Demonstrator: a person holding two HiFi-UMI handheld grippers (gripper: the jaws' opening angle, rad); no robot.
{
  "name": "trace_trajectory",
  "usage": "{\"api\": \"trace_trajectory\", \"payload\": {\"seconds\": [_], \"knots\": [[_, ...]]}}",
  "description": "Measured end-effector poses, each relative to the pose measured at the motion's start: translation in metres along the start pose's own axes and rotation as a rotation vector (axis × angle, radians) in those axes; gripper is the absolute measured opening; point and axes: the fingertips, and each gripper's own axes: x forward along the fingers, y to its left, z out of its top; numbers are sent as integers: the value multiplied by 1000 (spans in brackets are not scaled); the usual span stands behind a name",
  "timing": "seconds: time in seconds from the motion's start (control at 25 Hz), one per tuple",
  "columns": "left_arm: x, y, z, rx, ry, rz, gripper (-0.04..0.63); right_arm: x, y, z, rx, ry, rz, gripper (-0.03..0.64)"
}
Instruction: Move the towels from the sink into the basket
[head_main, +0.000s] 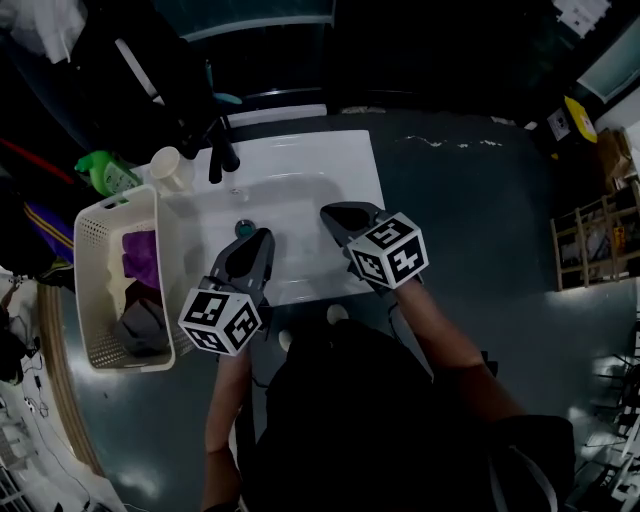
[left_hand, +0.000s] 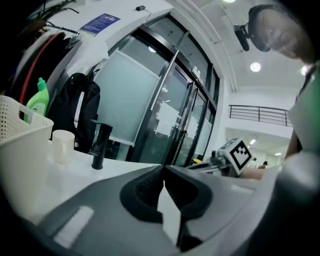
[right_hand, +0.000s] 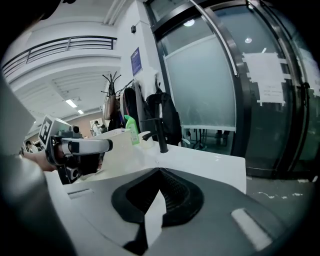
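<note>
The fingers (left_hand: 142, 192) of the left gripper (left_hand: 164, 172) were clenched tip to tip with nothing between them, and the fingers (right_hand: 177, 192) of the right gripper (right_hand: 160, 172) were clenched the same way, also empty. In the head view both grippers hovered over the near half of the white sink (head_main: 350, 170). The left one was at the basin's near left and the right one at its near right, apart from each other, their tips pointing away from the person. The drain (head_main: 243, 228) showed in the basin just beyond the left gripper's tips. A black tap (head_main: 222, 150) stood at the sink's far left, with a pale cup (head_main: 170, 168) just left of it on the surface and a green bottle (head_main: 105, 172) further left. The basket (head_main: 95, 230), white and perforated, stood against the sink's left side. Inside it lay a purple towel (head_main: 143, 255) toward the far end and a grey towel (head_main: 140, 325) toward the near end, with a pale cloth (head_main: 117, 290) by the left wall; whether the two towels touched could not be told
</note>
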Motion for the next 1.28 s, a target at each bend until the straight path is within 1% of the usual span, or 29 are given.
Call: {"api": "trace_trajectory", "payload": {"seconds": [0.16,0.32,0.64,0.88,1.28], "knots": [[8,7,-18,-18,15,8,9,-1,-8,-14,35,2,-22,-3],[13,19,-37,10,16,28,9,-1,-10,-24,51,-3,-39,-3],[16,32,-66,27,17,87,9,-7,-7,-42,70,-6,-42,-3],[15,33,-73,19,33,110,9,-5,-5,-51,107,6,-19,-3],[11,29,-80,10,44,116,9,-7,-3,-54,108,-2,-30,-3]]}}
